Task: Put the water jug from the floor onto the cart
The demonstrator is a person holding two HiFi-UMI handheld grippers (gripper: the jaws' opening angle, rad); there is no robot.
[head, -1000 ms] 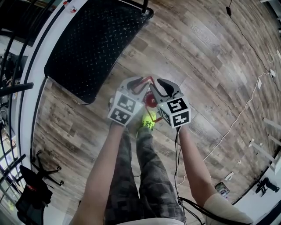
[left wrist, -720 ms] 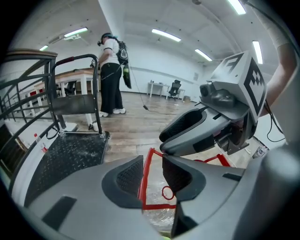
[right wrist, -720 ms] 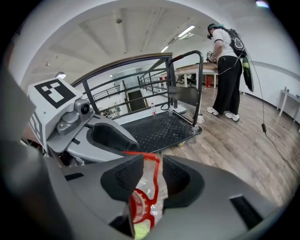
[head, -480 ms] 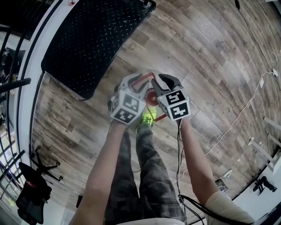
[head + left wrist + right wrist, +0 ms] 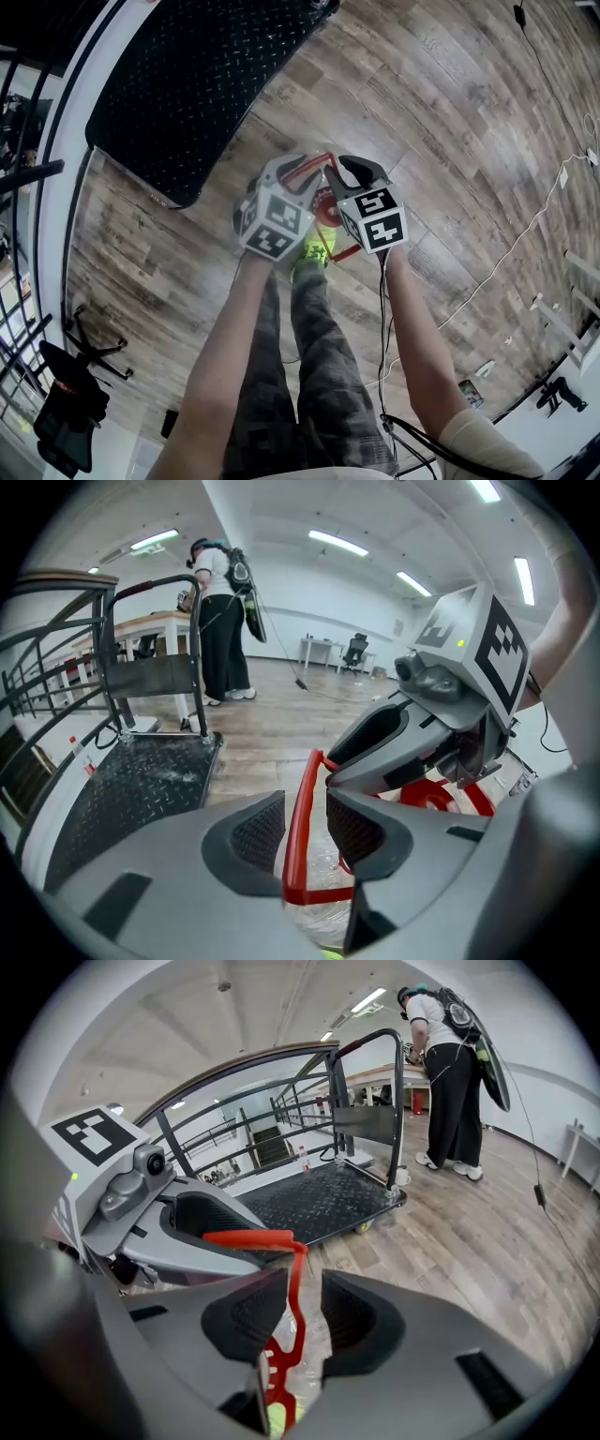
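Observation:
The clear water jug with its red cap [image 5: 323, 207] stands on the wood floor in front of the person's feet, mostly hidden under both grippers. Its thin red handle [image 5: 302, 808] rises between the left gripper's [image 5: 305, 825] pads. Those jaws have just been opening, with a gap beside the handle. In the right gripper view the same handle [image 5: 296, 1283] runs between the right gripper's [image 5: 302, 1312] pads, also with a gap on one side. In the head view the left gripper [image 5: 298, 174] and right gripper [image 5: 351, 174] sit side by side over the jug.
The cart [image 5: 178, 84], with a black studded deck and an upright push bar [image 5: 398, 1101], stands just beyond the jug to the upper left. A person [image 5: 220, 621] stands at a table behind it. A white cable [image 5: 525, 234] lies on the floor at right, and black railings [image 5: 23, 178] run along the left.
Both grippers have sunk lower over the jug, with the red handle now deeper between them. The left jaws stand wider than before.

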